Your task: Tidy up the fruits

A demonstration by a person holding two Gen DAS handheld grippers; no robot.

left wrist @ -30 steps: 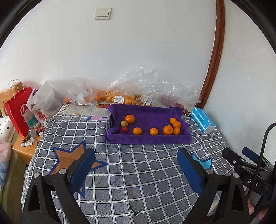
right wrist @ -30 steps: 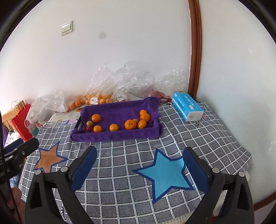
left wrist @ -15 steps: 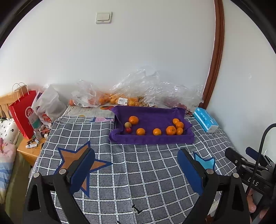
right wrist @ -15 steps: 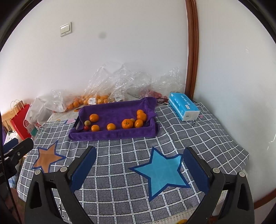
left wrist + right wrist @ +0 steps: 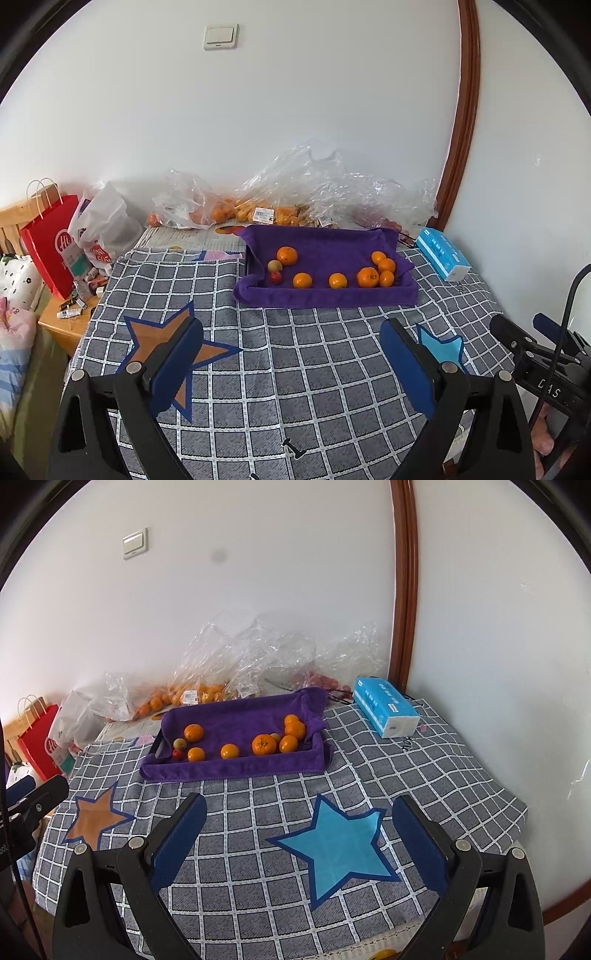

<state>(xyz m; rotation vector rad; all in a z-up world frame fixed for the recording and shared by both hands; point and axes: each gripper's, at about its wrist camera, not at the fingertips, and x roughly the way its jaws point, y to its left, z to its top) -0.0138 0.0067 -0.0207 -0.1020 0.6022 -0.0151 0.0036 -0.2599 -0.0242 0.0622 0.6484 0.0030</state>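
A tray lined with purple cloth (image 5: 325, 295) (image 5: 236, 770) sits at the back of the checked tablecloth. It holds several oranges (image 5: 367, 277) (image 5: 264, 744), a pale small fruit (image 5: 274, 266) (image 5: 179, 743) and a small red fruit (image 5: 275, 277) (image 5: 178, 754). An orange star patch (image 5: 159, 336) (image 5: 94, 819) lies front left, a blue star patch (image 5: 341, 843) (image 5: 441, 345) front right. My left gripper (image 5: 291, 360) is open and empty above the near cloth. My right gripper (image 5: 299, 836) is open and empty above the blue star.
Clear plastic bags with more oranges (image 5: 236, 212) (image 5: 177, 698) lie against the wall behind the tray. A blue tissue pack (image 5: 441, 258) (image 5: 386, 710) lies back right. A red paper bag (image 5: 48, 243) and a white bag (image 5: 103, 225) stand left of the table.
Both grippers have drawn back and up a little, so the tray looks slightly farther away. Jaws stay open. Nothing on the table has moved.
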